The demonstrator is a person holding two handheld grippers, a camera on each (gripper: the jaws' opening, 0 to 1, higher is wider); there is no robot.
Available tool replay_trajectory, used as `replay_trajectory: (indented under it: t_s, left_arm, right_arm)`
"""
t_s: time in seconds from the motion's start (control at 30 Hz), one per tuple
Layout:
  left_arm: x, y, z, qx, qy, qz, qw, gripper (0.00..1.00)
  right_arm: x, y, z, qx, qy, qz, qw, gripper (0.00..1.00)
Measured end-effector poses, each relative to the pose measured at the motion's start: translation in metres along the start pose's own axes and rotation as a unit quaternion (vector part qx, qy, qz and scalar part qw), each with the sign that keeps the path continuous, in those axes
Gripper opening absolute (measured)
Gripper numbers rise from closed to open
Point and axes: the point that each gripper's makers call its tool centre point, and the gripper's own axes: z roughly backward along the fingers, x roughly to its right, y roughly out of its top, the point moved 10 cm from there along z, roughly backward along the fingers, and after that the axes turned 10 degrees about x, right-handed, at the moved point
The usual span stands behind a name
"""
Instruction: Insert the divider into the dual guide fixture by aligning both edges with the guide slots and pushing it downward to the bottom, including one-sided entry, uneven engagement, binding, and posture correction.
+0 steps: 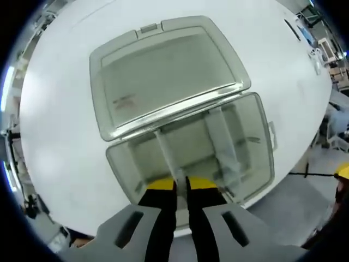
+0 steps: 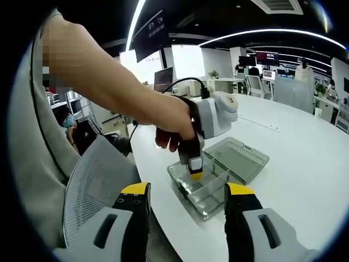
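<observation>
- In the left gripper view, the left gripper (image 1: 181, 185) rose from the bottom centre, its yellow-tipped jaws pinched on the top edge of a clear divider (image 1: 165, 153) that ran up the frame into the clear plastic box (image 1: 262, 158).
- The box sat mid-frame on the white table (image 1: 54, 136), its hinged lid (image 1: 163, 76) lying open flat above it. A second divider (image 1: 223, 139) already stood in the box, to the right of the held one.
- I could not tell whether both edges of the held divider were in their slots; the far end was too blurred.
- In the right gripper view, the right gripper (image 2: 187, 199) hovered at the bottom with its jaws wide apart and nothing between them, well apart from the box (image 2: 207, 191) at centre.
- A person's hand (image 2: 172, 128) held the left gripper (image 2: 195, 176) down over the box.
- Risk, as I judged it: pushing from one point on the top edge could tip the divider, one side entering first and binding. With the right gripper idle, the light box might slide or lift.
</observation>
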Motion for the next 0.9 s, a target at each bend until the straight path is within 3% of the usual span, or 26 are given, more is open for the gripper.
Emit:
replay_trajectory:
  t_s: [0.3, 0.33, 0.43, 0.73, 0.9]
  left_arm:
    - [-0.003, -0.003, 0.003, 0.021, -0.023, -0.004, 0.9995, 0.08]
    - [-0.003, -0.002, 0.003, 0.037, -0.027, -0.012, 0.9989, 0.1]
    - [-0.002, -0.001, 0.008, 0.045, -0.036, -0.009, 0.9983, 0.13]
    - [-0.009, -0.009, 0.013, 0.052, -0.044, -0.008, 0.9976, 0.17]
    - [-0.012, -0.014, 0.016, 0.084, -0.061, -0.011, 0.9946, 0.21]
  right_arm:
    - [0.0, 0.001, 0.002, 0.0, -0.002, 0.001, 1.0, 0.52]
    - [0.0, 0.001, 0.002, 0.0, -0.002, 0.001, 1.0, 0.52]
    - [0.001, 0.001, 0.003, -0.001, -0.003, 0.002, 1.0, 0.52]
    - [0.002, 0.002, 0.004, -0.002, -0.002, 0.005, 1.0, 0.52]
    - [0.002, 0.003, 0.005, -0.002, -0.002, 0.007, 1.0, 0.52]
